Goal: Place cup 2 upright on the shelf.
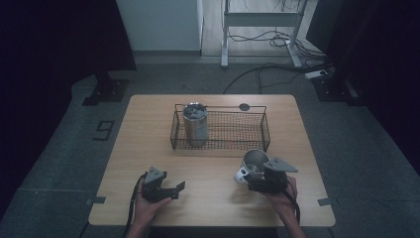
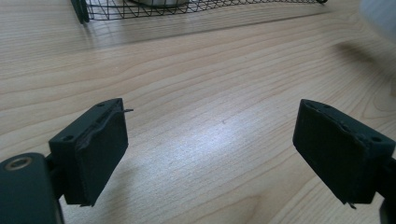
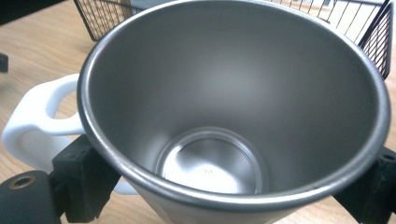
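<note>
**Right gripper has the mug**

Right gripper (image 1: 258, 179) clamped on steel mug (image 1: 254, 163), white handle left, just in front of the wire basket (image 1: 220, 130). Left gripper (image 1: 171, 191) jaws wide apart, empty, over the table (image 1: 208, 198). Lidded can (image 1: 195, 124) upright in basket's left end.

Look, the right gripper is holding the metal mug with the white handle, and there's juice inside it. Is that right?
Not quite. The right gripper does hold the metal mug with the white handle, but the mug is empty. The right gripper view looks straight down to its bare, shiny bottom.
</note>
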`<state>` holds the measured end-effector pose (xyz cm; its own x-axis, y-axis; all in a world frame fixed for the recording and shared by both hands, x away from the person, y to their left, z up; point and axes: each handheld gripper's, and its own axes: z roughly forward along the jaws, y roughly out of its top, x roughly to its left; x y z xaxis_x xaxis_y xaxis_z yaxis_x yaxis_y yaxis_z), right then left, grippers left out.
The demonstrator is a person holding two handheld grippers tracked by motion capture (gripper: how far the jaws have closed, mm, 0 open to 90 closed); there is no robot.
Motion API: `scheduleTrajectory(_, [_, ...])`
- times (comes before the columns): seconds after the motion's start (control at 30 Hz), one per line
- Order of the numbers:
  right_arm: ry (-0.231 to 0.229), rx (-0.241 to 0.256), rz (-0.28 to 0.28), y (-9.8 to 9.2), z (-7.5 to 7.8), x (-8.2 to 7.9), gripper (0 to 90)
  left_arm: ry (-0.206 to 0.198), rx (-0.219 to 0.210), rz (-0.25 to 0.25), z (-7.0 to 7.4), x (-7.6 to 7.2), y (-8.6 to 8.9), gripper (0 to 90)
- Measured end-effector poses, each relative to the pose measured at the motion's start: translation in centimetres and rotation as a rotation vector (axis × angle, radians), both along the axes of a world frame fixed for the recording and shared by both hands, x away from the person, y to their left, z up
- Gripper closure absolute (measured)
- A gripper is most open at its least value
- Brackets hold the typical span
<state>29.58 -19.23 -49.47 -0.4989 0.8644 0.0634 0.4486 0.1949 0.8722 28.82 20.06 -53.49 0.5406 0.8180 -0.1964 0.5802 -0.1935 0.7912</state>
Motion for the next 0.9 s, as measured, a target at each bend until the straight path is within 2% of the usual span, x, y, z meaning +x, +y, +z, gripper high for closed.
scheduleTrajectory(0.43, [-0.022, 0.026, -0.029, -0.4, 3.0, 1.0, 8.1, -0.006, 0.003, -0.006, 0.1, -0.2, -0.2, 10.5])
scheduleTrajectory(0.9, [-0.032, 0.037, -0.029, -0.2, 4.8, 2.7, 8.1, -0.001, 0.013, -0.016, 0.0, -0.2, -0.5, 10.5])
